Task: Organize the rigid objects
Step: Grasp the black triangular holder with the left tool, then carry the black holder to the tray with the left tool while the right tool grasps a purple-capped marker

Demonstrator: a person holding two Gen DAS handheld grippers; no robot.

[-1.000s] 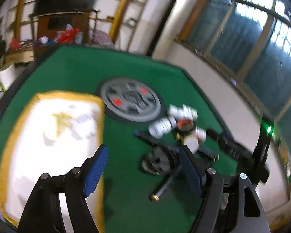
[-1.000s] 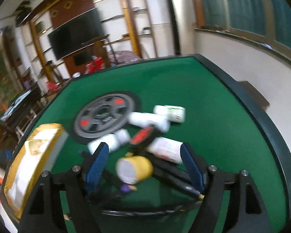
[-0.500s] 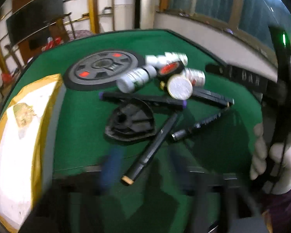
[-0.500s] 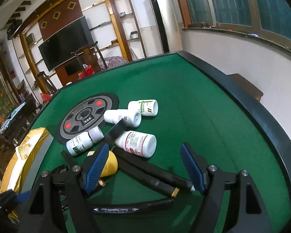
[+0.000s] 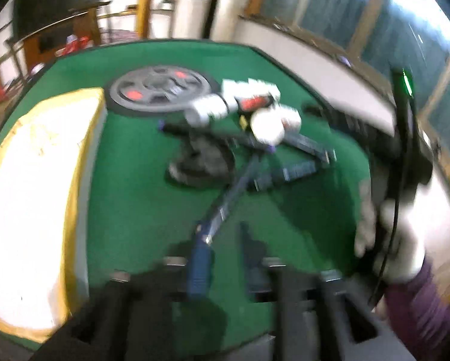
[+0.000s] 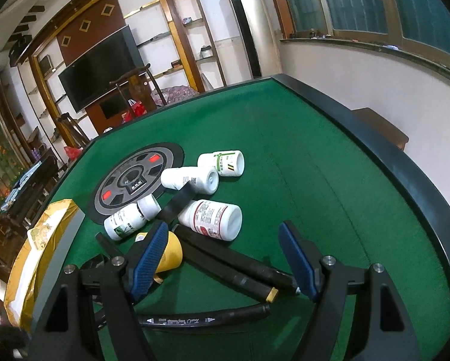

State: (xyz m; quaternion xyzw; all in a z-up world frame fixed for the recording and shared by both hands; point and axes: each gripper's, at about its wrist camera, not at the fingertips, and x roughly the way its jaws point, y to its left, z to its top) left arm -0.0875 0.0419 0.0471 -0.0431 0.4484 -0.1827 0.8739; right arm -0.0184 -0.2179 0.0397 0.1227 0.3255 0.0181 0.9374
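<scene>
A pile lies on the green table (image 6: 300, 165): several white pill bottles (image 6: 212, 219), a yellow bottle (image 6: 172, 252) and black markers (image 6: 234, 267). My right gripper (image 6: 225, 260) hangs open just over the markers, its left finger (image 6: 151, 258) in front of the yellow bottle. The left wrist view is blurred. There my left gripper (image 5: 225, 263) is low over the felt with its jaws opening and bare green between them. The near end of a dark marker (image 5: 225, 204) reaches almost to its left finger (image 5: 199, 267). The bottles (image 5: 267, 126) lie beyond.
A grey round disc (image 6: 134, 183) is set in the felt behind the pile. A white, yellow-edged package (image 5: 35, 204) lies at the left. A black domed object (image 5: 203, 162) sits among the markers. A gloved hand (image 5: 402, 240) holds the right gripper's handle. The black table rim (image 6: 405, 180) runs along the right.
My left gripper has dropped toward the markers and its fingers stand much closer together than a second ago. The right gripper moved slightly nearer the pile, then held still.
</scene>
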